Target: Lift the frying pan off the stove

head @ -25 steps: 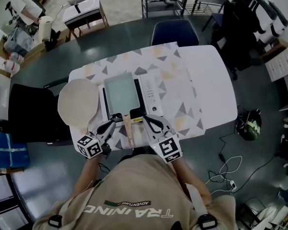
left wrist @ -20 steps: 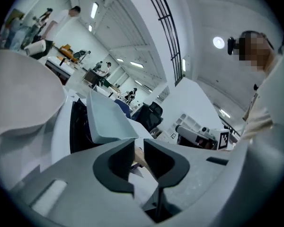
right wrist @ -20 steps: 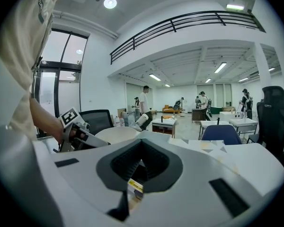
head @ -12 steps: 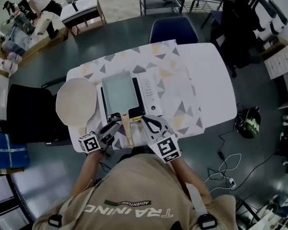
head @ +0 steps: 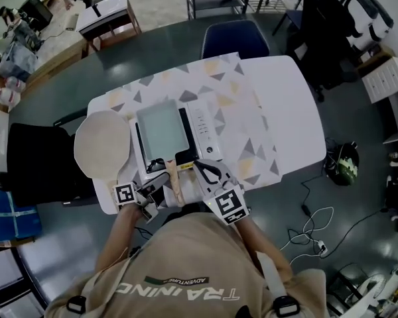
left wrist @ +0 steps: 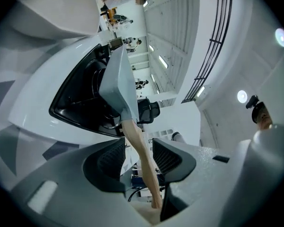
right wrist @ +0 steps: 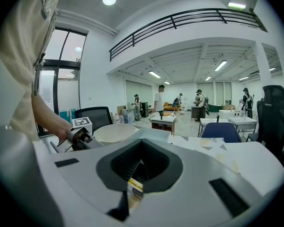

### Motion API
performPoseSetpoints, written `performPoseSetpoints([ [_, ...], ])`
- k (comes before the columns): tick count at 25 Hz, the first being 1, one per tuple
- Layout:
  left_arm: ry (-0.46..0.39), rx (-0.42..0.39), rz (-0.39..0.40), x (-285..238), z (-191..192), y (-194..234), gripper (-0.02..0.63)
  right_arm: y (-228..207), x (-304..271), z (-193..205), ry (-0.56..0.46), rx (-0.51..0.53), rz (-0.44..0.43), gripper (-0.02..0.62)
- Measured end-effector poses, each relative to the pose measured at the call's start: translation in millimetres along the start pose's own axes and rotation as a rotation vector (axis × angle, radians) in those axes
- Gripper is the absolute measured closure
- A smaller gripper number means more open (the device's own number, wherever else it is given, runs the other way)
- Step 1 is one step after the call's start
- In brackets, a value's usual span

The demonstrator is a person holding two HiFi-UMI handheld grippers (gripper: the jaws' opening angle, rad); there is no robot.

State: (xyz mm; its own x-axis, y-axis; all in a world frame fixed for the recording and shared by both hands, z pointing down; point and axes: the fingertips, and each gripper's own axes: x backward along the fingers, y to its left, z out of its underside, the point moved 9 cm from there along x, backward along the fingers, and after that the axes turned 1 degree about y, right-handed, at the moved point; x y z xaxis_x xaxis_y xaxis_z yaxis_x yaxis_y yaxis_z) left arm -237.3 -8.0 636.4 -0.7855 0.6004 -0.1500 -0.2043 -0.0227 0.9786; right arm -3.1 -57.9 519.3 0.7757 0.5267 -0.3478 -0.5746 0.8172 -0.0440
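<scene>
A square grey frying pan (head: 161, 130) sits on the white stove (head: 202, 128) on the patterned cloth, its wooden handle (head: 174, 177) pointing at me. My left gripper (head: 162, 181) reaches in from the left, jaws opening. In the left gripper view the handle (left wrist: 142, 155) runs between the jaws of the left gripper (left wrist: 138, 152) with a gap at the left pad, and the pan (left wrist: 118, 84) rises beyond. My right gripper (head: 202, 167) rests just right of the handle near the stove's front corner. In its own view the right gripper (right wrist: 138, 171) is shut with nothing in it.
A round beige board (head: 103, 144) lies left of the stove, partly over the table edge. A blue chair (head: 234, 40) stands at the far side, a black chair (head: 33, 164) at the left. Cables (head: 312, 224) trail on the floor at the right.
The left gripper has swung in from beside the pan's corner to the handle, and its jaws have opened around it. The right gripper has stayed put.
</scene>
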Motion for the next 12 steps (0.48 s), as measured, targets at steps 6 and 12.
performPoseSetpoints([
  [6,0.063,0.084,0.053,-13,1,5,0.437,-1,0,6,0.001,-0.011,0.013,0.594],
  [12,0.141,0.104,0.077,-33,1,4,0.437,-4,4,12,0.012,-0.028,0.032,0.594],
])
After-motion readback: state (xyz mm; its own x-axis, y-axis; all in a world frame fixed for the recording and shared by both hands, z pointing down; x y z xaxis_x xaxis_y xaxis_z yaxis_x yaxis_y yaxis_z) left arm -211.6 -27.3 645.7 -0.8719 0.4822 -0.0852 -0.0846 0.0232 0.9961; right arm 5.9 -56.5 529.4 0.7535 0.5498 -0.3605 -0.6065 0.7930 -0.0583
